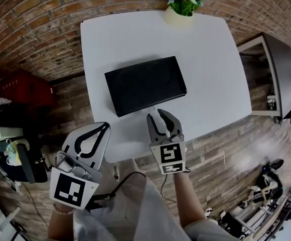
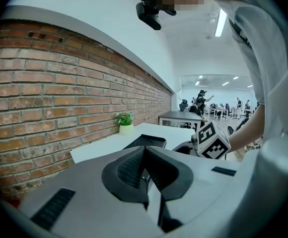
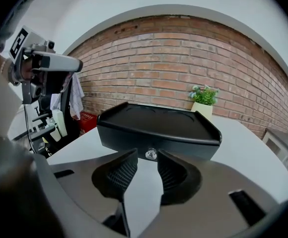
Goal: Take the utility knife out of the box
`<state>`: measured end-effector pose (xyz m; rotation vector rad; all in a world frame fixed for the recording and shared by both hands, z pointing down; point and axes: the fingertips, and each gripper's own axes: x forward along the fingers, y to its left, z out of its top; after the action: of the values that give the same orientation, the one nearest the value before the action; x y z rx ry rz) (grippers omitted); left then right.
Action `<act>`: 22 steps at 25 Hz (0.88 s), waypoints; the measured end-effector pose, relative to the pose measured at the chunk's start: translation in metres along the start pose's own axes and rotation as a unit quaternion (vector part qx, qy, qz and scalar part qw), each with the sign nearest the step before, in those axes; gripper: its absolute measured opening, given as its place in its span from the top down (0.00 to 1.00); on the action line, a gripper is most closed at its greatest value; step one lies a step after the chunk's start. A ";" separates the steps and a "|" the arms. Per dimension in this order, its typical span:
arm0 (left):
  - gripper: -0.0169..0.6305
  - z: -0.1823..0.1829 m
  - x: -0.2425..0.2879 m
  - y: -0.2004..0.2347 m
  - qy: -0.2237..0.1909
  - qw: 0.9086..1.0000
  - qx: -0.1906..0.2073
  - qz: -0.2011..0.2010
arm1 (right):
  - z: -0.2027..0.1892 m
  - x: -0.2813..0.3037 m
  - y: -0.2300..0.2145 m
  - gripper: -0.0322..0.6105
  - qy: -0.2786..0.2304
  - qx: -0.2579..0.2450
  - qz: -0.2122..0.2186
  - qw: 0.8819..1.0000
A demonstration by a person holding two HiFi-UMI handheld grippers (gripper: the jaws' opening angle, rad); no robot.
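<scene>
Jaws lined up on the knob, box shut

Your left gripper (image 1: 106, 126) is closed and empty by the table (image 1: 205, 59) corner. Your right gripper (image 3: 146, 157), jaws narrowly apart and empty, faces the small knob (image 3: 150, 154) on the black box (image 1: 145, 84). The knife is unseen, presumably inside. Pinch that knob squarely: it looks hard and slippery, and the stiff box may slide.

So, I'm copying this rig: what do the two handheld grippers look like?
Both the left gripper and the right gripper have pale grey shells with black ribbed pads on the jaws. Each carries a white cube printed with black square markers. A thin dark cable trails below them. The person wears a pale top.
</scene>
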<state>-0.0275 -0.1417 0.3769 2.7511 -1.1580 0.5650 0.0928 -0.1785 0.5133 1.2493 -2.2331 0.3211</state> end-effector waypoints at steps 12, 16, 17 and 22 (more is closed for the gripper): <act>0.95 -0.010 -0.004 0.000 0.012 1.000 -0.002 0.009 | -0.011 0.023 -0.008 0.79 0.004 -0.004 -0.019 1.000; 0.95 -0.009 -0.004 -0.003 0.011 1.000 -0.008 0.010 | -0.011 0.022 -0.008 0.80 0.000 0.002 -0.020 1.000; 0.95 -0.009 -0.003 -0.004 0.011 1.000 -0.007 0.009 | -0.012 0.022 -0.008 0.80 0.000 0.005 -0.020 1.000; 0.95 -0.009 -0.002 -0.005 0.011 1.000 -0.013 0.005 | -0.013 0.019 -0.008 0.80 0.000 0.004 -0.022 1.000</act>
<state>-0.0282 -0.1344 0.3847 2.7124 -1.1660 0.5764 0.0963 -0.1900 0.5347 1.3007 -2.2024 0.3145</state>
